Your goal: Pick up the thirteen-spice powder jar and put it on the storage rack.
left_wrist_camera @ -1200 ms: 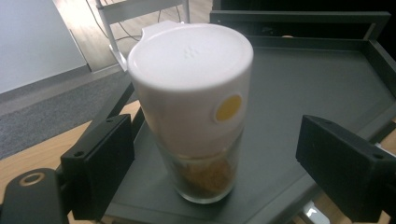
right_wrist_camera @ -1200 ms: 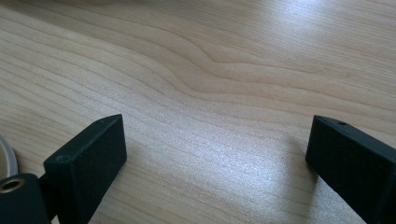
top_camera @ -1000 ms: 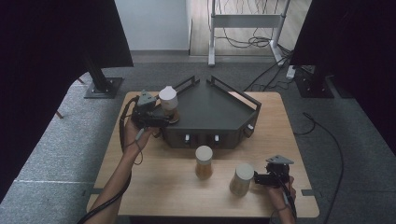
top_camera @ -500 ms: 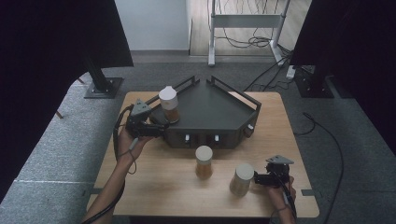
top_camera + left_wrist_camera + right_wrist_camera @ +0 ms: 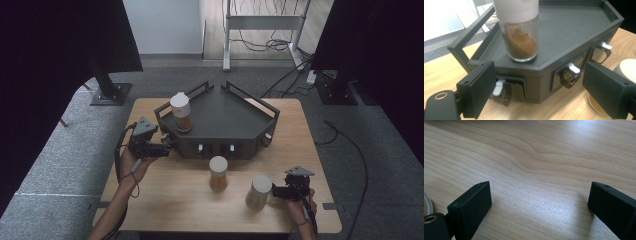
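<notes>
A dark, railed tray stand sits at the middle back of the wooden table. On its left corner stands a glass jar with a white lid and brown powder, close ahead in the left gripper view. My left gripper is low at the stand's front left side, open, with nothing between its jaws. My right gripper rests at the near right, open over bare wood, just right of a pale-lidded jar.
Another jar with brown contents stands on the table in front of the stand. Small clips with white tabs line the stand's front faces. Black screens and stand feet surround the table on the grey floor.
My left gripper has drawn back from the jar on the stand, moving toward the near side and lower, with its jaws still apart. The right gripper and the jars have stayed put.
</notes>
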{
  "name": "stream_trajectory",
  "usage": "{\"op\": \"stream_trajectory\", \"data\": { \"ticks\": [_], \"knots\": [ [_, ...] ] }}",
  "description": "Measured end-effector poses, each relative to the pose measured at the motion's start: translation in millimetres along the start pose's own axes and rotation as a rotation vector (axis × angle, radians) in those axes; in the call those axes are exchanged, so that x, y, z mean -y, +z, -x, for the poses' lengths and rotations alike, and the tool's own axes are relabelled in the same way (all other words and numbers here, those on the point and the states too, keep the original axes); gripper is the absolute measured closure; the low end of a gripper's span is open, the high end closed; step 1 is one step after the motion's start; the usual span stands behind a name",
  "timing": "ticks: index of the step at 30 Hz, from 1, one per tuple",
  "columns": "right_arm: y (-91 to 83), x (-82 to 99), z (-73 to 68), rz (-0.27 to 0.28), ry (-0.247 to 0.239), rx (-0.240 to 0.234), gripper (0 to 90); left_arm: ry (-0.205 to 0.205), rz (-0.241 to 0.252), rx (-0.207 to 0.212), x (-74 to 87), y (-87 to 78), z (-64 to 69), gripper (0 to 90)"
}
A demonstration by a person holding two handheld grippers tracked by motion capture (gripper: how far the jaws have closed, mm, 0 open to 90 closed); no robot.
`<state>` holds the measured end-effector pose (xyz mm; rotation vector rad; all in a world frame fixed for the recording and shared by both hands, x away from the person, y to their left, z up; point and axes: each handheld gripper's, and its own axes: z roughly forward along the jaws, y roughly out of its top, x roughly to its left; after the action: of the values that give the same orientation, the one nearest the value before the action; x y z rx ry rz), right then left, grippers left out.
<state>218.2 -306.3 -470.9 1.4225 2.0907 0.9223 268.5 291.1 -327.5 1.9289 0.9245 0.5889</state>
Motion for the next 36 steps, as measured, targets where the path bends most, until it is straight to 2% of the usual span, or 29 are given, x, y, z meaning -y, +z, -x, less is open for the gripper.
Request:
{"op": "stream_trajectory", "data": {
  "ticks": [4, 14, 19, 29, 36],
  "knots": [
    [0.0, 0.0, -0.1, 0.000, 0.001, 0.000, 4.4, -0.007, -0.005, 0.007, 8.7, -3.3, 1.0, 11.3],
    [0.0, 0.1, -0.1, 0.001, 0.000, 0.000, 4.4, 0.017, -0.017, 0.005, 27.0, -14.1, 11.4, 11.2],
    [0.0, 0.1, -0.1, 0.000, 0.001, 0.000, 4.4, 0.014, -0.019, 0.004, 38.7, -18.4, 14.5, 11.2],
    [0.0, 0.1, -0.1, 0.000, 0.001, 0.000, 4.4, -0.007, -0.031, 0.008, 59.6, -23.6, 12.7, 11.1],
    [0.1, 0.1, -0.1, 0.001, 0.000, 0.000, 4.4, -0.017, -0.065, 0.026, 73.8, -20.3, 10.9, 11.0]
  ]
}}
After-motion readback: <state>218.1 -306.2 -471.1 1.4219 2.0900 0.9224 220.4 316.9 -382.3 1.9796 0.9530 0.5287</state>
